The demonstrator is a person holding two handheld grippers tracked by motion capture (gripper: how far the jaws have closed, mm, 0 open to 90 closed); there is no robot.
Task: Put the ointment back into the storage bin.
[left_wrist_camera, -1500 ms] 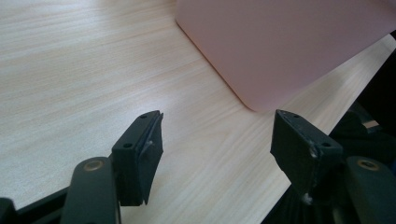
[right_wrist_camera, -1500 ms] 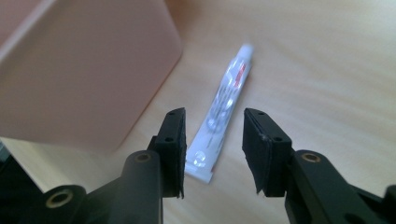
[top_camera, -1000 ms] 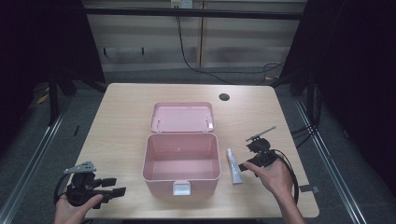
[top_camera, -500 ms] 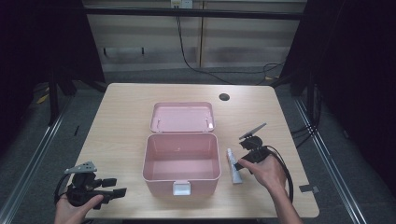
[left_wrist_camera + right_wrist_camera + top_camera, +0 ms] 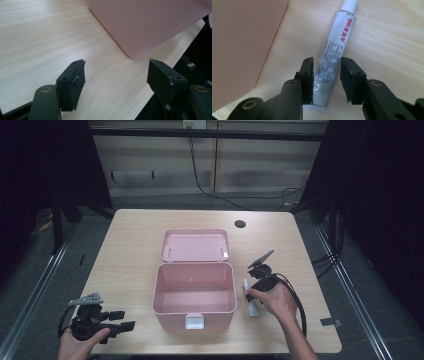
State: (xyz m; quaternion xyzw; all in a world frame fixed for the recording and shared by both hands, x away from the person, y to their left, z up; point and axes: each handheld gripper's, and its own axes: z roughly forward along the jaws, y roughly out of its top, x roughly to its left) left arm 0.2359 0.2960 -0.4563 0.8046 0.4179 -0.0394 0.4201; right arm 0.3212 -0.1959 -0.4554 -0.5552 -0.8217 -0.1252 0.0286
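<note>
Where tube (image 5: 334,52) lies, gripper (image 5: 326,77) astride.

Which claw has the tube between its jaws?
The right claw: its jaws straddle the white tube beside the pink box. The left claw is over bare table.

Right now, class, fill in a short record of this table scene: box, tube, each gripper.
box: pink box open, lid laid back, inside looks bare
tube: white tube lying flat on the table, right of the box
right gripper: right gripper jaws have just been closing around the tube; a gap shows at one pad
left gripper: left gripper open, nothing between the jaws
</note>
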